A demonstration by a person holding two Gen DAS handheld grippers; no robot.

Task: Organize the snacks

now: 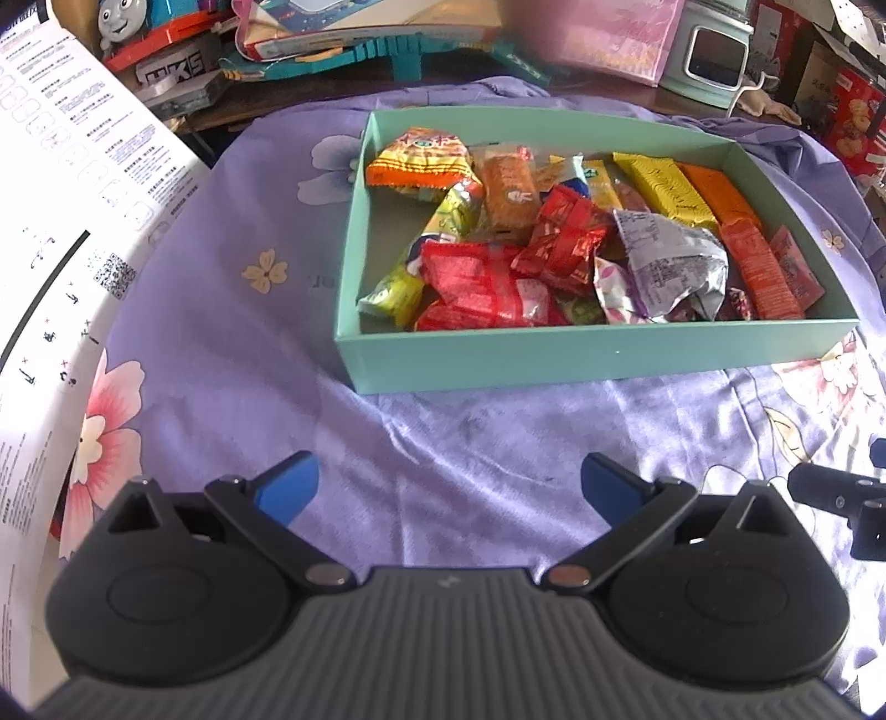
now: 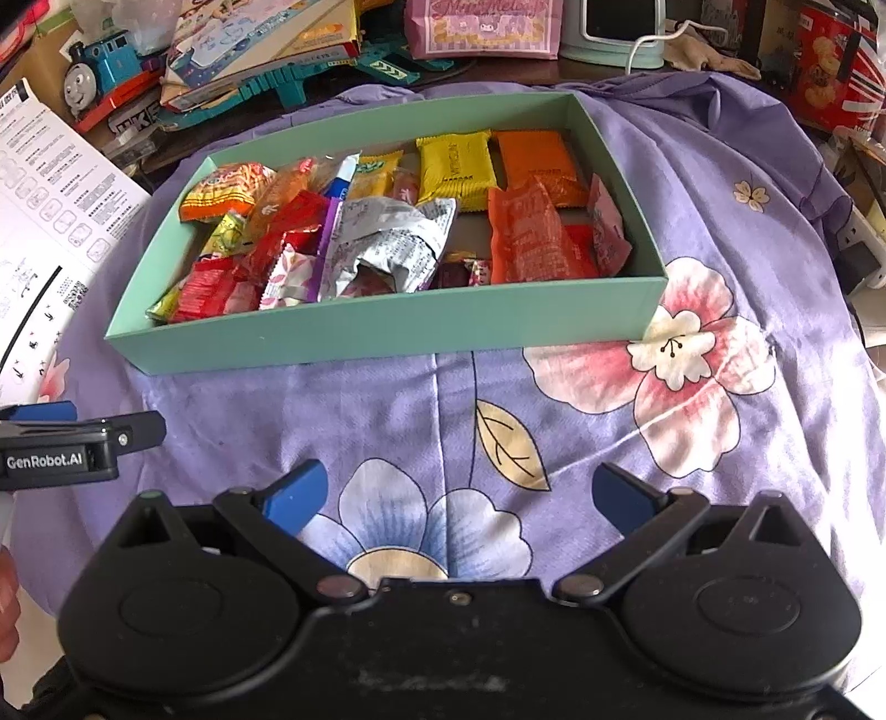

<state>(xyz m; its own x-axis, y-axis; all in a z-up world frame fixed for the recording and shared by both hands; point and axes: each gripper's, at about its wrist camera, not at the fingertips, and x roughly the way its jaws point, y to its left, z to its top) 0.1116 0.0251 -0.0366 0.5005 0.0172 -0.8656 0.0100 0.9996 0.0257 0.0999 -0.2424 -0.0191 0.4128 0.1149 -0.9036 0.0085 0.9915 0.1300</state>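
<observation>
A shallow teal box [image 1: 554, 354] [image 2: 387, 338] sits on a purple floral cloth and holds several wrapped snacks: red packets [image 1: 482, 282], a silver wrapper [image 1: 670, 260] [image 2: 387, 243], a yellow bar [image 1: 664, 188] [image 2: 457, 169], orange bars [image 1: 720, 194] [image 2: 534, 160]. My left gripper [image 1: 449, 487] is open and empty, on the near side of the box above the cloth. My right gripper [image 2: 460, 495] is open and empty, also near of the box. The left gripper shows at the left edge of the right wrist view [image 2: 66, 443].
A white printed sheet [image 1: 66, 194] lies at the left. Behind the box stand toys and boxes: a blue toy train [image 2: 97, 72], a pink bag [image 2: 482, 27], a pale green appliance [image 1: 714, 61]. The cloth [image 2: 720, 221] drops off at the right.
</observation>
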